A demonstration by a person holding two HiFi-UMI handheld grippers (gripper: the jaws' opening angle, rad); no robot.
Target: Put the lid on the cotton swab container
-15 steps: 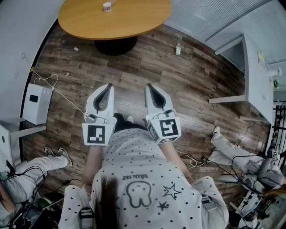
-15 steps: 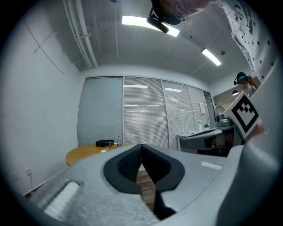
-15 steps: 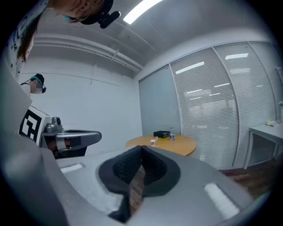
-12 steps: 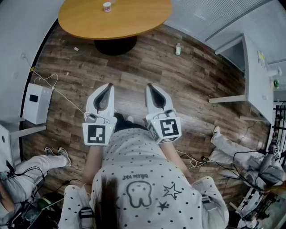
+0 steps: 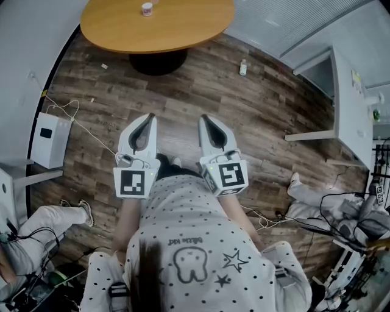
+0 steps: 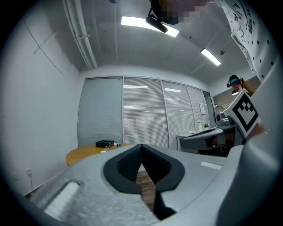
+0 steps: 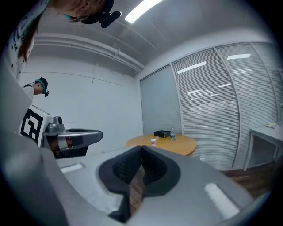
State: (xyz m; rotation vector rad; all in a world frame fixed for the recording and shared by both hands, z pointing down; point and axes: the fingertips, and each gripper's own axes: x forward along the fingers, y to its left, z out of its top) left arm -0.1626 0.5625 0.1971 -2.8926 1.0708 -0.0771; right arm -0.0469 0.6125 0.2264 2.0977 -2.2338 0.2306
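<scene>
As both face the table, left tool and right tool are closed.

We've got the cotton swab container standing upright on the round wooden table, a small white tub with a reddish band around it. It's far off and tiny, so we can't tell whether its lid is on.

Bright ceiling strips; fisheye edges perhaps soft.
</scene>
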